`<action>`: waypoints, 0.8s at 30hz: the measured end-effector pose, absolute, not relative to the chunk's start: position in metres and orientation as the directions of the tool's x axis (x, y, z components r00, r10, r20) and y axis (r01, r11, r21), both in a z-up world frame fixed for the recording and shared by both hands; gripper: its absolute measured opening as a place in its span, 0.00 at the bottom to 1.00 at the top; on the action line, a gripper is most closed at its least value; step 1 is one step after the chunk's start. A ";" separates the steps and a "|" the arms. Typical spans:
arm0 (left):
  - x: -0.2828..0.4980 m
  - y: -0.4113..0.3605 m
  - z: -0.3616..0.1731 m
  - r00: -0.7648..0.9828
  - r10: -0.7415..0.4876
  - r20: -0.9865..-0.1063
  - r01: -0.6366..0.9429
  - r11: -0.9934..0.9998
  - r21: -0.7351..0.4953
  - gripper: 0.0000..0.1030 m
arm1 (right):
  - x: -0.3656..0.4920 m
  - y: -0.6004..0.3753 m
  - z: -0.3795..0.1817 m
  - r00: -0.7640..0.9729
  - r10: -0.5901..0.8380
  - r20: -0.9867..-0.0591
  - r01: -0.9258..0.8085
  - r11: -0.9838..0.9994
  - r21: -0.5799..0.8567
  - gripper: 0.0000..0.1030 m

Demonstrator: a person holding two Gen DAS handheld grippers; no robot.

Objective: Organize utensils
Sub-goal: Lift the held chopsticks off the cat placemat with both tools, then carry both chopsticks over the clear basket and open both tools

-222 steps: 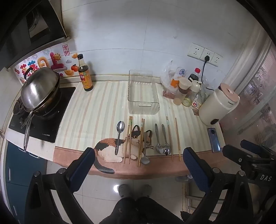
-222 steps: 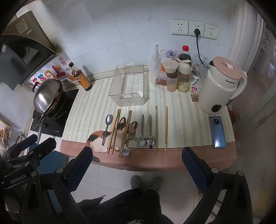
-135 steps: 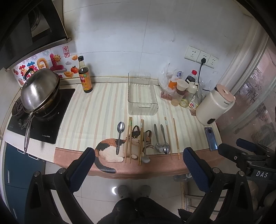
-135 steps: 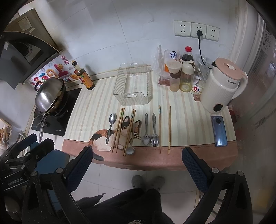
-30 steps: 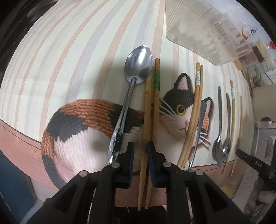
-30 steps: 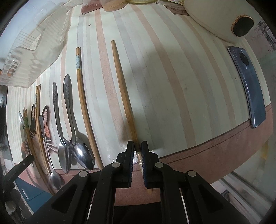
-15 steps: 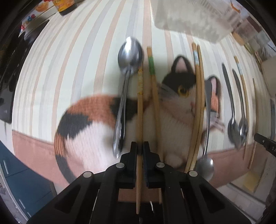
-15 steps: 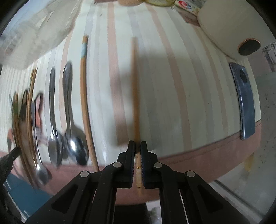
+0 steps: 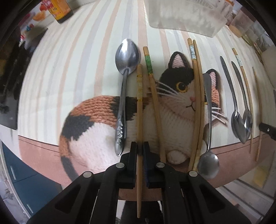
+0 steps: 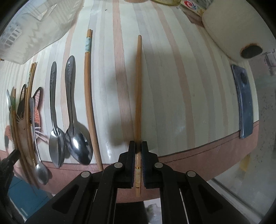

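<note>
My left gripper [image 9: 140,146] is shut on a gold-banded wooden chopstick [image 9: 139,106], held just above the cat-print mat [image 9: 96,131]. Beside it lie a large spoon [image 9: 123,86], a green-banded chopstick [image 9: 152,96], a chopstick pair [image 9: 197,103] and a small spoon [image 9: 207,134]. My right gripper [image 10: 138,146] is shut on a plain wooden chopstick [image 10: 138,89], lifted a little over the striped counter. To its left lie a blue-banded chopstick [image 10: 88,86] and two spoons [image 10: 69,110].
A clear plastic bin [image 9: 182,15] stands at the back of the counter, also in the right wrist view [image 10: 32,25]. A sauce bottle [image 9: 58,10] stands far left. A white kettle [image 10: 238,29] and a blue phone [image 10: 245,103] are at the right. The counter's front edge is close below both grippers.
Both grippers have closed on their chopsticks and raised them slightly off the counter. The left chopstick has separated from the green-banded one and now points straight ahead.
</note>
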State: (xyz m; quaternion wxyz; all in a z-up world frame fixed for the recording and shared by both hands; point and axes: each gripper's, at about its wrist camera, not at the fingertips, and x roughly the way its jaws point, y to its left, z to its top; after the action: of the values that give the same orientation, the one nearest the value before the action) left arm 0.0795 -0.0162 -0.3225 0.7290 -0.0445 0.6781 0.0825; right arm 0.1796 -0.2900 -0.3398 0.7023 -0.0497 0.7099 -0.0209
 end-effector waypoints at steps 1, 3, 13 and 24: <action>0.077 -0.018 -0.316 0.079 0.061 -0.995 -0.183 0.982 0.046 0.04 | 0.180 -0.287 -0.337 -0.002 -0.099 -0.995 -0.035 0.995 -0.099 0.06; 0.072 -0.019 -0.300 0.109 0.077 -0.991 -0.177 0.983 0.057 0.04 | 0.174 -0.281 -0.334 0.017 -0.089 -0.996 -0.019 0.996 -0.089 0.06; 0.060 -0.012 -0.207 0.290 0.083 -0.954 -0.148 0.988 0.041 0.04 | 0.128 -0.253 -0.255 0.146 -0.001 -0.989 -0.010 1.000 -0.002 0.06; 0.118 0.020 -0.129 0.440 0.019 -0.898 -0.135 0.990 -0.045 0.04 | 0.195 -0.210 -0.187 0.284 0.149 -0.947 -0.043 0.989 0.143 0.06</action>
State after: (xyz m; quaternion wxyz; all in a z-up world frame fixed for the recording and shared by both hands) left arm 0.1185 0.0196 -0.1294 0.8467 -0.0549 0.5272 0.0455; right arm 0.1948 -0.2104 -0.1873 0.8001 0.0444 0.5952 0.0601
